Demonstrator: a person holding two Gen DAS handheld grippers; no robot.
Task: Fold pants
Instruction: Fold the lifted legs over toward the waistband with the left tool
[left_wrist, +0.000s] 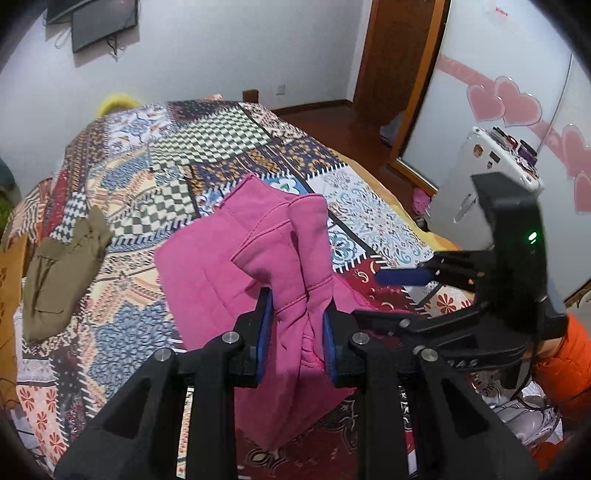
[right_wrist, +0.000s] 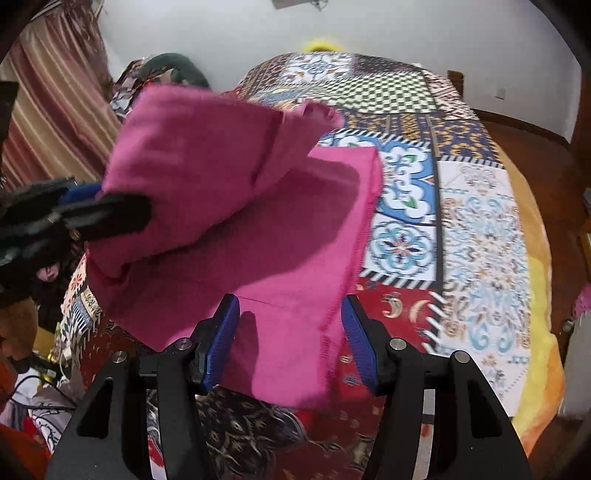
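Folding pink pants (left_wrist: 229, 258) over: left gripper (left_wrist: 298, 332) jaws clamping bunched fabric between them; right gripper (right_wrist: 290, 339) jaws gaping; laying down next.

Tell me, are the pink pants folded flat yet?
Not yet: the left tool holds a bunched part of the pink pants raised above the layer lying on the quilt.

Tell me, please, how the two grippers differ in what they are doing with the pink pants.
The left gripper is shut on a bunched fold of the pink pants, lifting it; the right gripper is open, its fingers straddling cloth lying flat on the quilt. Both have blue pads.
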